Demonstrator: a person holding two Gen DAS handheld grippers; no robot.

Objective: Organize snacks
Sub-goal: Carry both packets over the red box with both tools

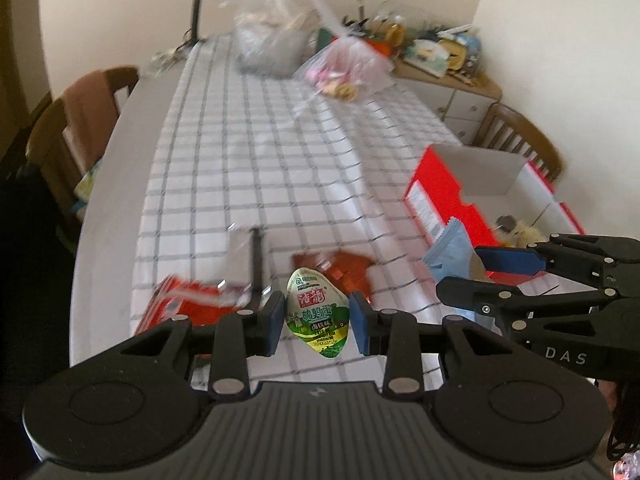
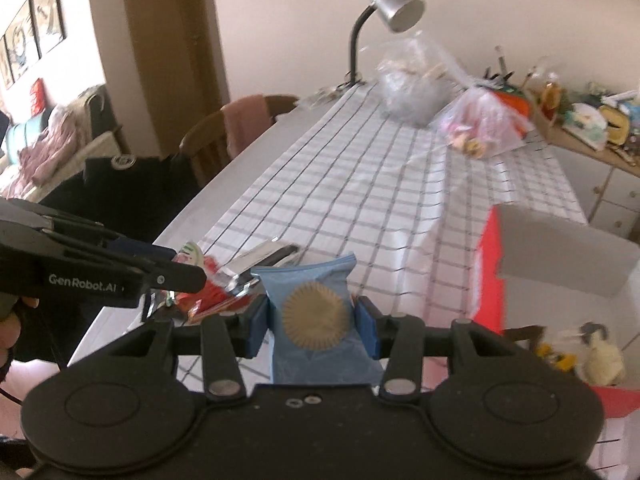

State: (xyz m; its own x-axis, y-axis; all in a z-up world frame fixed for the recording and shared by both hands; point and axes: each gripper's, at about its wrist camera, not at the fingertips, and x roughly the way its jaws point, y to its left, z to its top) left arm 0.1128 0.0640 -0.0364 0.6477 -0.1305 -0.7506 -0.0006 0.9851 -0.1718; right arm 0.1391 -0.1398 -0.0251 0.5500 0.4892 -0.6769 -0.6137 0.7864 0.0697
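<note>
My left gripper (image 1: 318, 318) is shut on a green egg-shaped snack pack (image 1: 317, 312) and holds it above the checked tablecloth (image 1: 260, 160). My right gripper (image 2: 314, 322) is shut on a blue snack packet (image 2: 316, 316) with a round brown cake picture. The blue packet also shows in the left wrist view (image 1: 452, 250), beside the red box (image 1: 444, 196). The red box (image 2: 492, 280) is open with a few snacks inside. Red and brown snack packets (image 1: 192, 304) lie on the table under the left gripper. The left gripper (image 2: 172, 264) shows at the left of the right wrist view.
Two clear plastic bags of snacks (image 1: 344, 68) stand at the far end of the table by a desk lamp (image 2: 394, 10). Wooden chairs (image 1: 80, 120) stand on both sides. A cluttered cabinet (image 1: 444, 56) is at the back right.
</note>
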